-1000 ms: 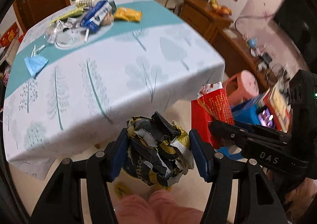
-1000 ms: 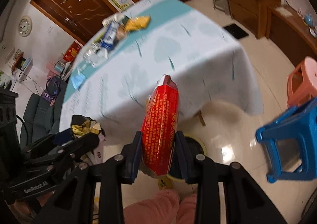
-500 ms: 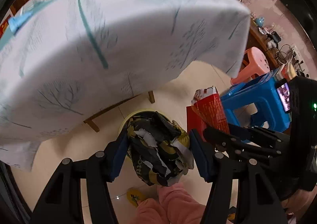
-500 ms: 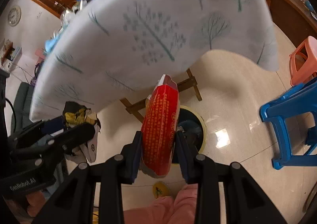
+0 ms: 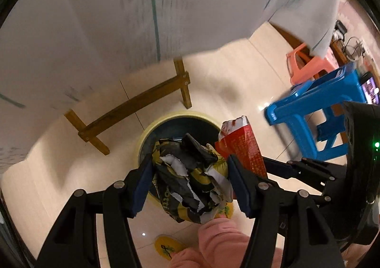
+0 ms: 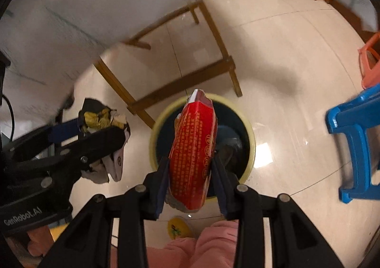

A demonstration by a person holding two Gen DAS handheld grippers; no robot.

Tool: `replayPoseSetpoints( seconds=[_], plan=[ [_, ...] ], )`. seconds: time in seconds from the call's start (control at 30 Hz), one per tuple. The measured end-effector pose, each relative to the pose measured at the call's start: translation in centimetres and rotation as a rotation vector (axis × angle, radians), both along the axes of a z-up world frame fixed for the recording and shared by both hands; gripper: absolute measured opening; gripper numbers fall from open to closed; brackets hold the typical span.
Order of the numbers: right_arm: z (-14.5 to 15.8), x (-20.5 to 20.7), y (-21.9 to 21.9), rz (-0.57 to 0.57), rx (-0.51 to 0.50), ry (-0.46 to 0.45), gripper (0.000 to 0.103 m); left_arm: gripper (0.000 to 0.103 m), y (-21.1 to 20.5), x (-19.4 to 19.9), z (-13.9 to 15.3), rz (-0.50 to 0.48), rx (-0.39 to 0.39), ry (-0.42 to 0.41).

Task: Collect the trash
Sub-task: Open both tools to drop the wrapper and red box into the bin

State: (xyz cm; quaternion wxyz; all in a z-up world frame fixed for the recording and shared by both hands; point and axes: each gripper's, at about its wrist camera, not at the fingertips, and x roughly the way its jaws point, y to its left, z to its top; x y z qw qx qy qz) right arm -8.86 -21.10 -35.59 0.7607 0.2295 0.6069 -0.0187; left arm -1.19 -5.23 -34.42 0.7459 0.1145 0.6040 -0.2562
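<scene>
glossy cream floor tiles (image 6: 296, 59) fill both views, with a white tablecloth (image 5: 95, 18) hanging over a wooden table frame (image 6: 180, 82) above and a blue plastic stool (image 5: 315, 111) and a pink stool (image 5: 306, 63) off to the right.

the left gripper (image 5: 190, 185) is clamped on a crumpled black and yellow wrapper (image 5: 190, 177), its 2 blue pads pressed into the wad on either side. the right gripper (image 6: 190, 168) has a red snack bag (image 6: 194, 149) standing upright between its jaws, which are opening; the left pad touches the bag, while a thin gap shows at the right pad. both pieces of trash hang over or just beside a yellow-rimmed bin (image 6: 248, 125) on the floor.

the bin's inside is dark; some dim shapes lie in it, but i cannot make them out. both wrappers cover part of its mouth. the tablecloth is blurred, and its print is hard to read. pink fabric (image 6: 213, 244) is cut off at the bottom edge, beside a yellow slipper (image 5: 166, 247).
</scene>
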Motion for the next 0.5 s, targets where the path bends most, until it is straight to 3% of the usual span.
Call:
replayPoseSetpoints(
  seconds=[0.27, 0.33, 0.4, 0.5],
  plan=[
    [-6.3, 1.6, -0.1, 0.047, -0.031, 0.035, 0.046, 0.068, -0.3, 0.9, -5.9, -0.004, 0.011, 0.024],
    [-7.1, 1.9, 0.0, 0.061, -0.05, 0.031, 0.056, 0.083, -0.2, 1.2, -6.6, -0.001, 0.01, 0.026],
    [-7.5, 2.1, 0.2, 0.076, -0.049, 0.021, 0.075, 0.091, 0.3, 1.4, -6.8, 0.002, 0.012, 0.011],
    [-6.8, 2.1, 0.3, 0.074, -0.064, 0.0, 0.076, 0.093, 0.7, 1.5, -6.8, 0.005, 0.01, -0.01]
  ],
)
